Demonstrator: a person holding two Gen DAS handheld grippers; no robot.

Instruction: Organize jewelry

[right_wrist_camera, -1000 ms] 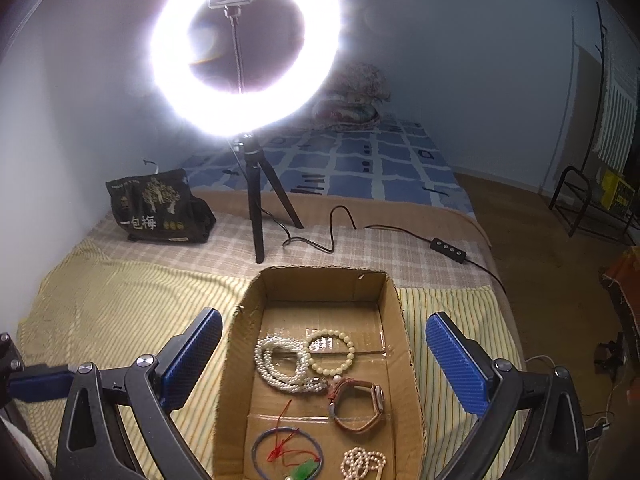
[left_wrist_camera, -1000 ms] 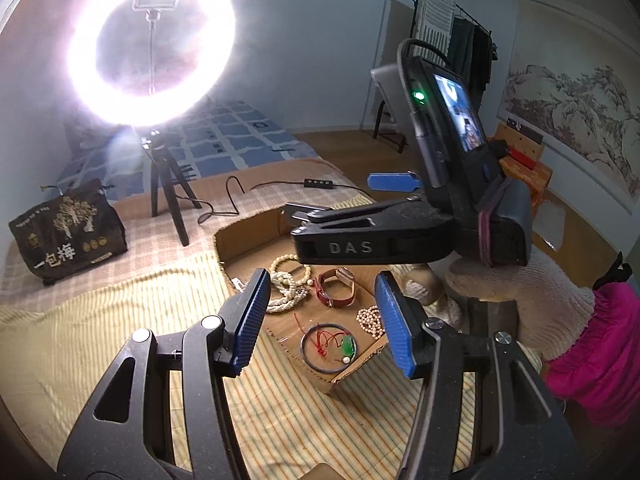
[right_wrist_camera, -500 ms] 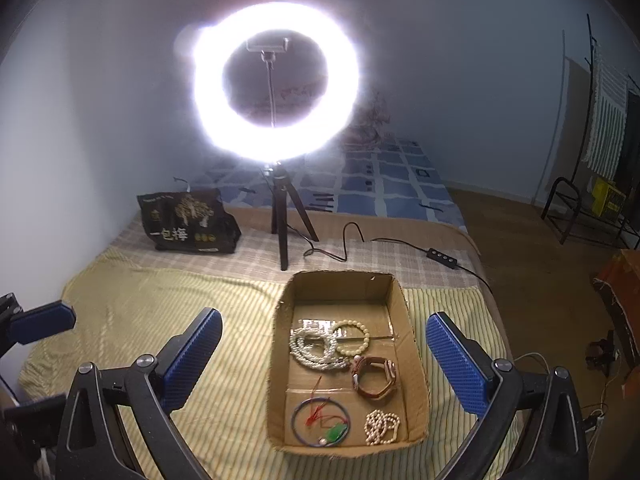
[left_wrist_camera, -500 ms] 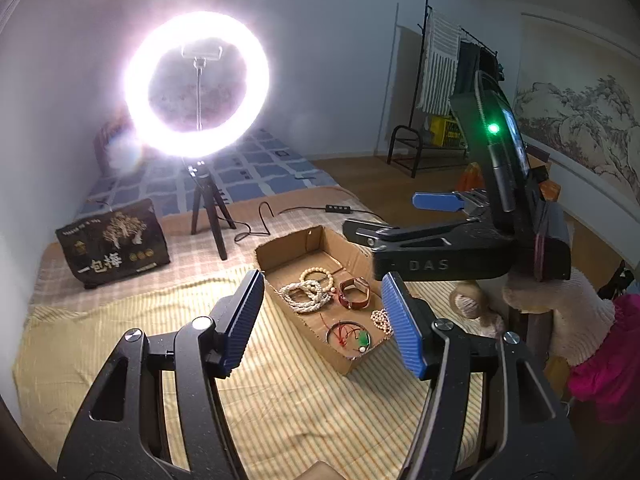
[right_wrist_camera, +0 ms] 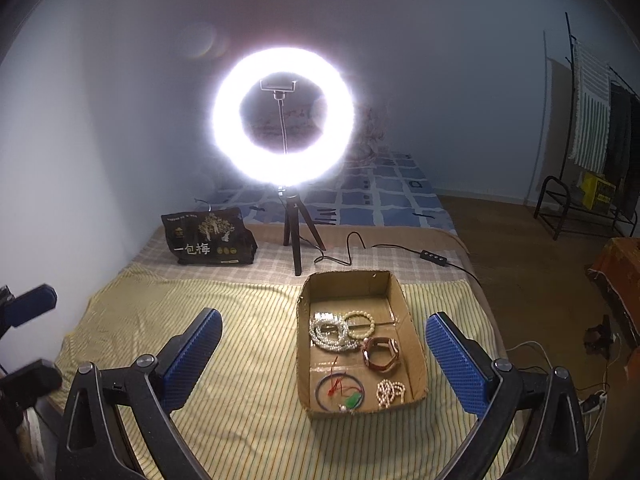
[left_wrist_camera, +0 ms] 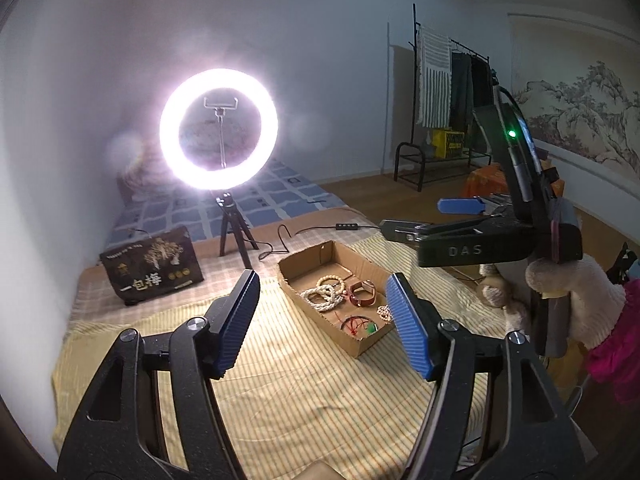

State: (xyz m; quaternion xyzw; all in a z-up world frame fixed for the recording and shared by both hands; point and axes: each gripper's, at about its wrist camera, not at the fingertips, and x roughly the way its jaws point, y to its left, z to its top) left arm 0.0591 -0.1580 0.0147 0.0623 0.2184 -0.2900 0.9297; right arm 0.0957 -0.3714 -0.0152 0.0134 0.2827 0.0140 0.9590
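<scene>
An open cardboard box [right_wrist_camera: 390, 288] lies on the striped yellow cloth and shows in the left wrist view too [left_wrist_camera: 296, 266]. In it lie a white pearl strand [right_wrist_camera: 330, 334], a cream bead bracelet [right_wrist_camera: 360, 324], a brown band [right_wrist_camera: 381, 354], a dark cord ring with a green pendant [right_wrist_camera: 340, 392] and a small pearl bracelet [right_wrist_camera: 390, 392]. My right gripper [right_wrist_camera: 322, 354] is open and empty, held above and short of the box. My left gripper [left_wrist_camera: 322, 324] is open and empty, farther back to the left. The right gripper's body [left_wrist_camera: 480, 236] shows in the left wrist view.
A lit ring light on a tripod [right_wrist_camera: 284, 116] stands behind the box, its cable and switch [right_wrist_camera: 432, 257] trailing right. A black printed bag [right_wrist_camera: 208, 238] sits at the back left. The bed edge drops to a wooden floor [right_wrist_camera: 532, 280] on the right, with a clothes rack [right_wrist_camera: 592, 128] beyond.
Both grippers have pulled back and up from the box, which now looks smaller and farther away. Both stay open and empty. The jewelry has not moved.
</scene>
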